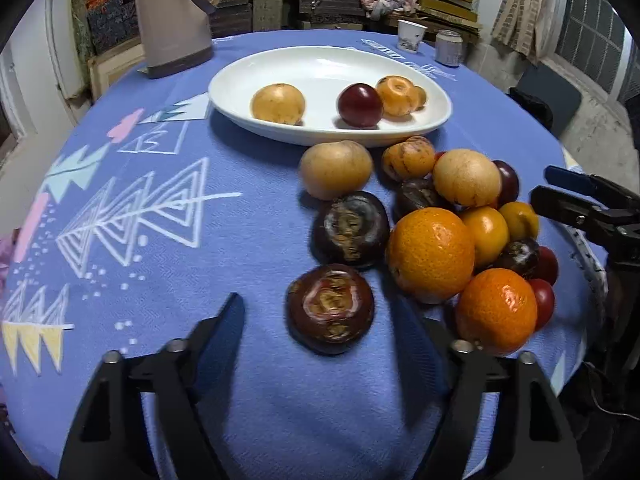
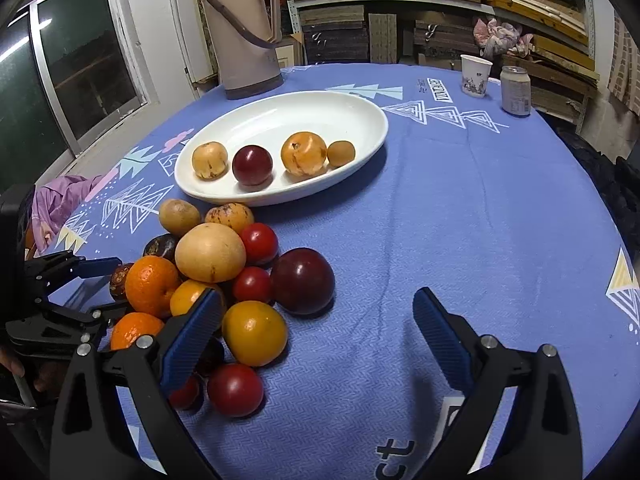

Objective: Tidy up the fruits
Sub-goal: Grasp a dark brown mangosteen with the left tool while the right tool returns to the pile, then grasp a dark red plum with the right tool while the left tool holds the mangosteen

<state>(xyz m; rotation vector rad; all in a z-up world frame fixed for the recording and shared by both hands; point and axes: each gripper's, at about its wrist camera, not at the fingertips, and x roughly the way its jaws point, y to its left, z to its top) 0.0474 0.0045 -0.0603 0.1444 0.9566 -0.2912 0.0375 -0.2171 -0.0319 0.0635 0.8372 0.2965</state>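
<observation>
The left gripper [image 1: 320, 316] hangs spread and empty over the fruit pile [image 1: 432, 232], a dark fruit [image 1: 330, 308] between its fingers. The right gripper [image 2: 316, 320], likewise spread, hovers beside the pile [image 2: 224, 280]; four fruits sit in the dish [image 2: 320, 108] mid-table.

bare cloth [image 2: 460, 208] right of fruit pile [image 2: 224, 280], plate [image 2: 360, 96] behind, thermos [image 2: 244, 40] at far edge
</observation>
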